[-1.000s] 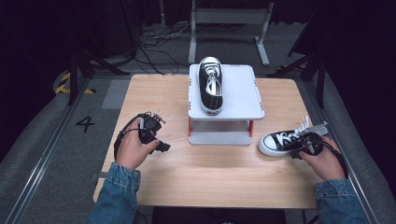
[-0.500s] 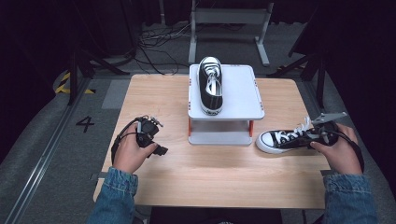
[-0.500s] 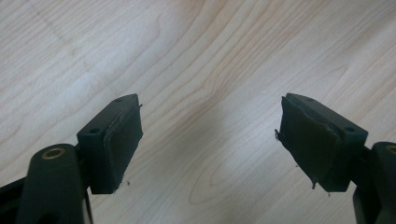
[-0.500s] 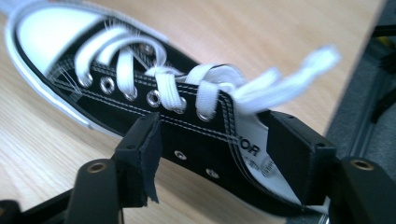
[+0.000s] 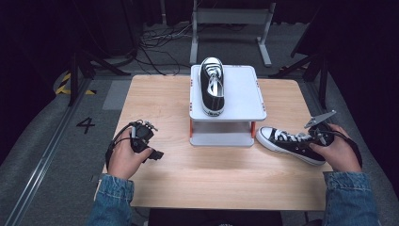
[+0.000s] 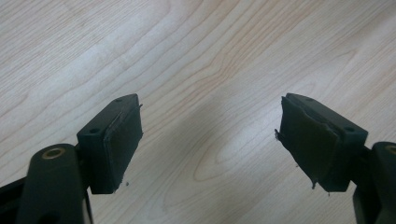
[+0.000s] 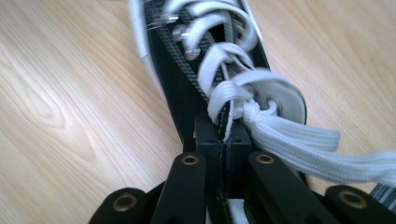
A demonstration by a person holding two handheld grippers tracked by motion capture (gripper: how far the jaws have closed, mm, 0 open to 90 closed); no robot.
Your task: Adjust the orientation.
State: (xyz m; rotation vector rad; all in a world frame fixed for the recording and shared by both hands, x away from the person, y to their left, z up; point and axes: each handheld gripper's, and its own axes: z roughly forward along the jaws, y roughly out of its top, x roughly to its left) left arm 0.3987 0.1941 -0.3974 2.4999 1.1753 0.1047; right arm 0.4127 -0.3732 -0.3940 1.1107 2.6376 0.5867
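Observation:
A black canvas sneaker (image 5: 287, 141) with white laces lies on the wooden table (image 5: 226, 179), right of the stand, toe to the left. My right gripper (image 5: 318, 135) holds its heel end. In the right gripper view the jaws have just been closing and my right gripper (image 7: 225, 128) is shut on the sneaker's black upper edge (image 7: 187, 107) beside the top lace knot. A second matching sneaker (image 5: 211, 87) rests on the white stand (image 5: 244, 94). My left gripper (image 5: 153, 150) hovers low over the table's left side, open with nothing between its pads (image 6: 119, 140).
The white two-level stand sits at the table's middle back, with a low shelf (image 5: 221, 139) under its top. Dark floor, cables and a metal frame (image 5: 230, 19) lie beyond the far edge. Bare wood (image 6: 210, 70) lies under the left gripper.
My right hand has risen a little and shifted along the sneaker's heel end, and its jaws now grip the upper edge. The left hand has stayed put.

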